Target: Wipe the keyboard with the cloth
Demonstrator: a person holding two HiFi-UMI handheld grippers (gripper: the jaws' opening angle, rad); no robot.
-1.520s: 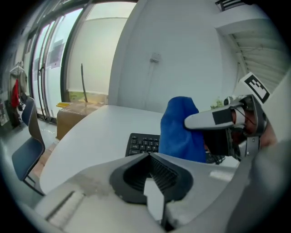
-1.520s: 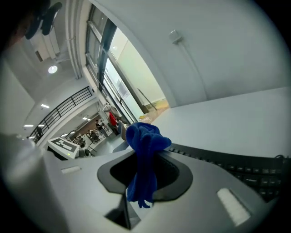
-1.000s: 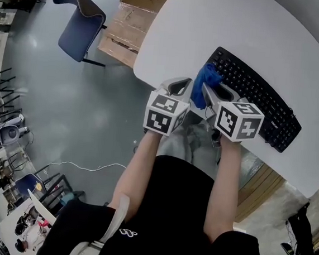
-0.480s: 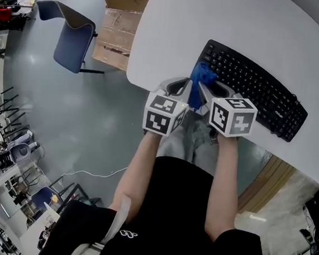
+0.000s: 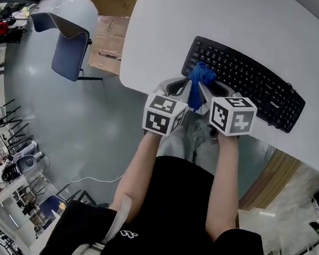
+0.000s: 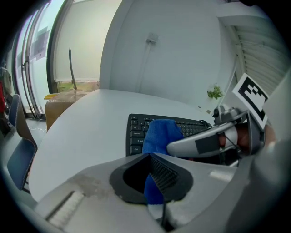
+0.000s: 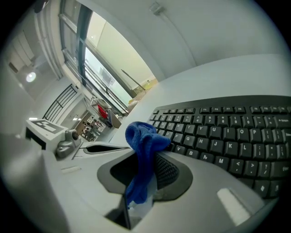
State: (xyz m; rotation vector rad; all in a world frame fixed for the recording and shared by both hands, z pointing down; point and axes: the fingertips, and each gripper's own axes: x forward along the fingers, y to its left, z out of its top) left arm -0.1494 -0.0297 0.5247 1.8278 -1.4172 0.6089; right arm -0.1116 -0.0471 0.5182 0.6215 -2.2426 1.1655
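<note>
Cloth (image 5: pixel 200 79) bunches over keyboard (image 5: pixel 249 85) corner; chair (image 5: pixel 70 52) near table (image 5: pixel 169 24).

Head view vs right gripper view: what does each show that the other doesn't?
Head view only: the blue chair, the person's arms, the whole keyboard. Right gripper view only: key legends, and the right gripper shut on the cloth. Both: blue cloth, black keyboard, white table.

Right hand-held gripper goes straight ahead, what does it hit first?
Probably the black computer keyboard, left-end keys; the blue cloth clamped in the right hand-held gripper would touch first. Depth unclear.
</note>
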